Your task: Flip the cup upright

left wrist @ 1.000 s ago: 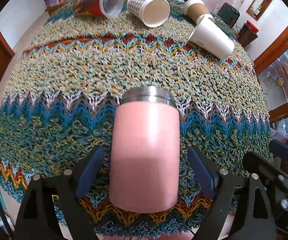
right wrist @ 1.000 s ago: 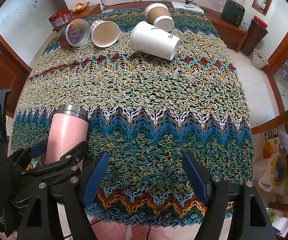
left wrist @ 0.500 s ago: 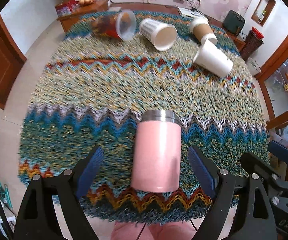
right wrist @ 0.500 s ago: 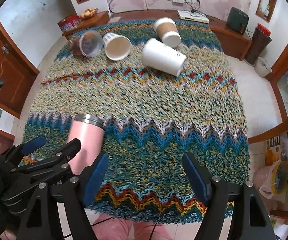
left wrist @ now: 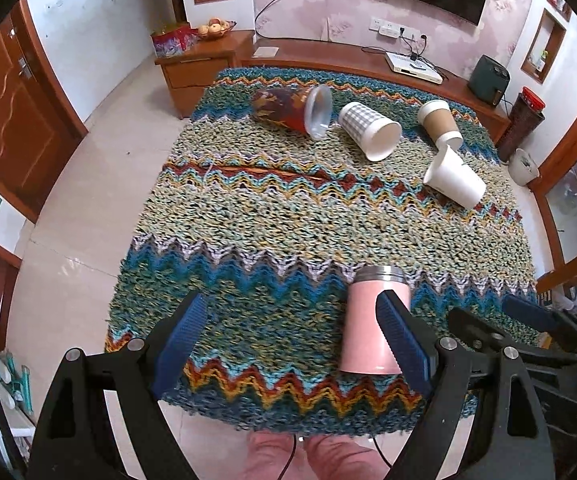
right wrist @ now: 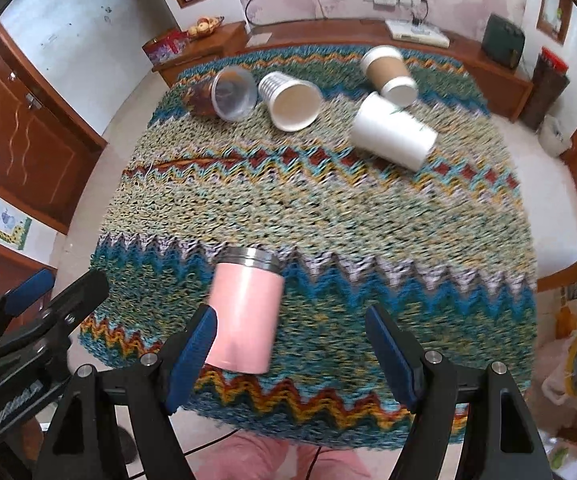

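Note:
A pink cup with a steel rim (left wrist: pixel 370 320) lies on its side near the front edge of the knitted zigzag cloth (left wrist: pixel 288 216), rim pointing away from me. It also shows in the right wrist view (right wrist: pixel 246 312). My left gripper (left wrist: pixel 292 344) is open and empty, raised above the cloth; its right finger overlaps the cup in the view. My right gripper (right wrist: pixel 292 352) is open and empty, with the cup just beyond its left finger. Each gripper shows at the edge of the other's view.
Several more cups lie on their sides at the far end: a clear cup with a red print (left wrist: pixel 292 108), a checked white cup (left wrist: pixel 368 128), a brown cup (left wrist: pixel 438 122) and a plain white cup (left wrist: pixel 454 182). Wooden cabinets (left wrist: pixel 200 68) stand behind the table.
Both grippers have pulled back and up from the table. The pink cup, earlier between the left gripper's fingers, now lies farther off and to the right. It stays on its side.

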### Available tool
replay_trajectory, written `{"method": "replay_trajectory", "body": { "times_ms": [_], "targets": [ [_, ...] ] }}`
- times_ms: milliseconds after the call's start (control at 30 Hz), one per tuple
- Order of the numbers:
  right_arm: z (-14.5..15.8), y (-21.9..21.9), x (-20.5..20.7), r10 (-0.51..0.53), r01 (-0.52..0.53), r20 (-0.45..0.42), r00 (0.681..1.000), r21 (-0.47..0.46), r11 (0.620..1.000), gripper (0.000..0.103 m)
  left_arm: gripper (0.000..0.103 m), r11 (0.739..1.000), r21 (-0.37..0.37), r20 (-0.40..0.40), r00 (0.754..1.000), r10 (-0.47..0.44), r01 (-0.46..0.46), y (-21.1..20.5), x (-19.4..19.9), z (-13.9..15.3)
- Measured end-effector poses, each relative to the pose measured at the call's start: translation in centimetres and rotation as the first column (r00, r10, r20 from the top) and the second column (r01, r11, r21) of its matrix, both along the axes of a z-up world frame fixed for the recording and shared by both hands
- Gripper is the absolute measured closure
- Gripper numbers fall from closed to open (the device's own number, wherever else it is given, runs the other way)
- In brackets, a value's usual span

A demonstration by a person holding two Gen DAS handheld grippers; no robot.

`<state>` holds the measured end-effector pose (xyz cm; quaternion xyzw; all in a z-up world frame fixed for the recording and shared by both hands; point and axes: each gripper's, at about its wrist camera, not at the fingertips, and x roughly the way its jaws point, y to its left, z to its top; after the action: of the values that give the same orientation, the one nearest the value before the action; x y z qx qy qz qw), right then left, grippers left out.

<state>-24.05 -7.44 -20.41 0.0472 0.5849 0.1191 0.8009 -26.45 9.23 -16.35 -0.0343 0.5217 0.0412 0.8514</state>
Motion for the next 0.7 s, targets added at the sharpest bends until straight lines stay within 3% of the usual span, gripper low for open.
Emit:
{"method": "replay_trajectory", "body": {
  "times_ms": [267, 600, 700],
  "targets": [
    [-4.5, 3.7, 1.7, -0.011, 0.017, -0.142, 0.99, 0.043, 0.999, 0.026, 0.015, 1.0, 0.008, -0.036, 0.999, -0.024, 0.024, 2.6, 0.8, -1.7],
    [-7.8, 4.6, 3.7, -0.065, 0.087, -0.288, 0.955, 0.063, 0.994, 0.026, 0.015, 0.999, -0.008, -0.07, 0.996, -0.049, 0.049, 4.6, 1.5, -3.8],
    [-8.6, 4.8, 4.2, -0.064, 0.086, -0.324, 0.944, 0.054, 0.995, 0.034, 0.015, 0.998, -0.016, -0.074, 0.996, -0.057, 0.056, 4.8, 1.6, -4.1]
  ]
}}
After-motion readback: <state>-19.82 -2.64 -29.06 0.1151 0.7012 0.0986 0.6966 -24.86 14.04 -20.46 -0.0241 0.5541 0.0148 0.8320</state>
